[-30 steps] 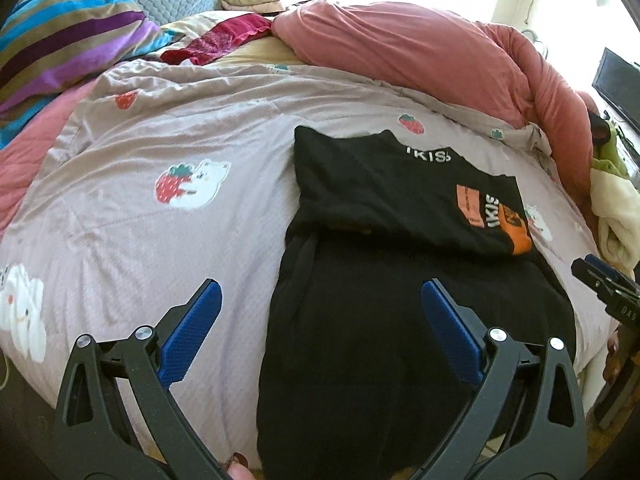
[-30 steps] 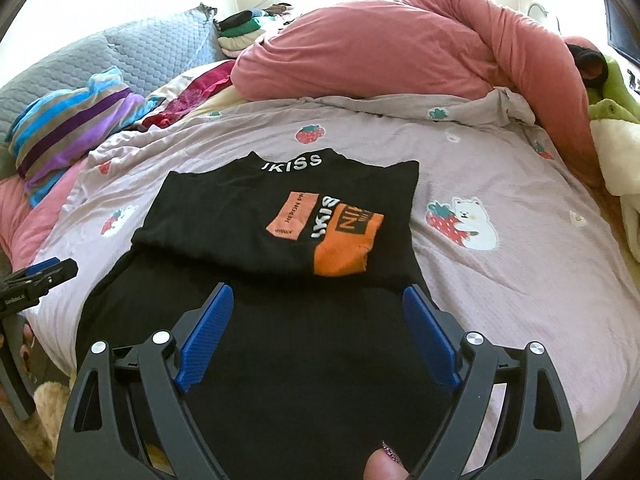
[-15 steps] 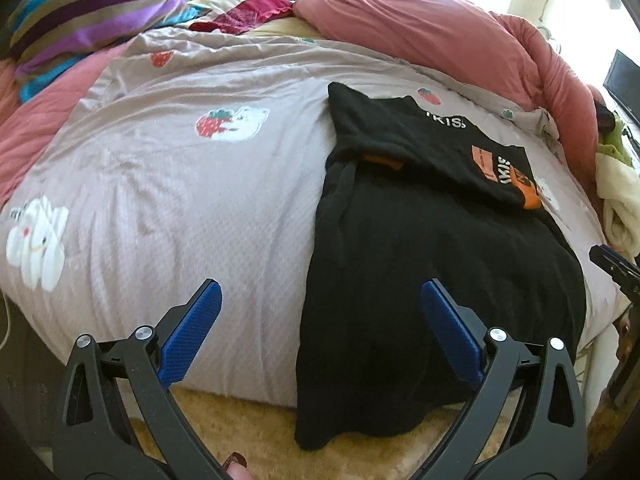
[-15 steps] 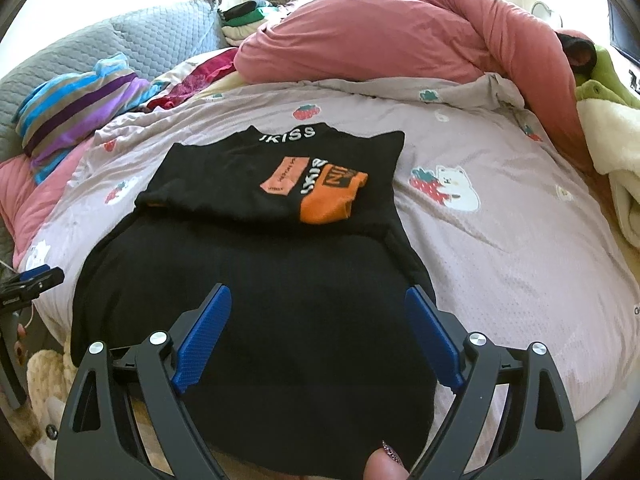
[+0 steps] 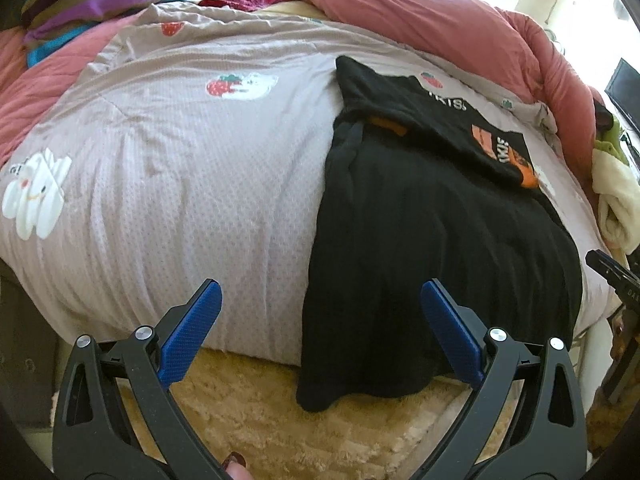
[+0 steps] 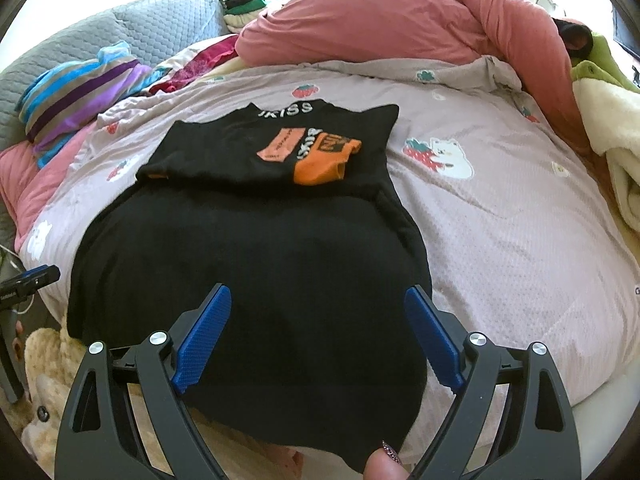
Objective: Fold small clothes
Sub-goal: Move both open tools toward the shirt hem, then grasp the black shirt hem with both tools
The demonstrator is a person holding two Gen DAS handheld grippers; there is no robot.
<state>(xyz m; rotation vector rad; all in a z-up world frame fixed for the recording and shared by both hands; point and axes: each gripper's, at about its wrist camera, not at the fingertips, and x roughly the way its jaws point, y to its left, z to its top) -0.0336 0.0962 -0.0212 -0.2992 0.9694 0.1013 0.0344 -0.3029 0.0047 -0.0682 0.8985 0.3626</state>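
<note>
On the bed (image 6: 520,240) our black shirt (image 6: 248,280) lies half-folded, hem still hanging; both left tongs (image 5: 320,312) and right tongs (image 6: 318,316) gape empty.

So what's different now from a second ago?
Both grippers, left and right, pulled back toward the bed's near edge, so the shirt's hanging hem and the rug came into view. Nothing was grabbed or let go. The fingers stayed open, and the shirt stayed put on the bed.

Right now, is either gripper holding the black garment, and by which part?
Nothing is held. The left gripper and right gripper are both open, above the black garment's hem.
</note>
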